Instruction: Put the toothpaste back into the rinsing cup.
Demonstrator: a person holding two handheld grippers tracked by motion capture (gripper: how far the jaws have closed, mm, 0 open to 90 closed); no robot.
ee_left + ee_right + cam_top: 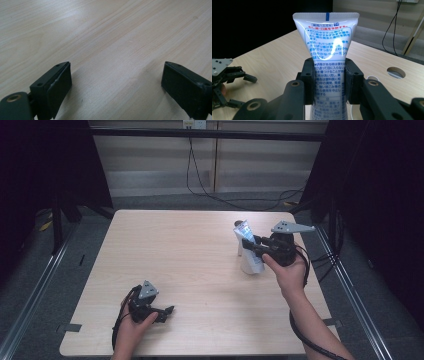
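A white toothpaste tube with blue and red print stands upright on the right side of the wooden table. My right gripper is shut on its middle. In the right gripper view the two jaws press the tube from both sides, below its flat crimped end, which points up. My left gripper rests low at the table's front left, open. In its own view the left gripper has wide-apart jaws with only bare wood between them. It also appears at the left edge of the right gripper view.
A round hole is cut in the tabletop just beyond the tube. Metal rails run along both sides of the table. Black cables lie on the floor behind it. Dark curtains stand at left and right.
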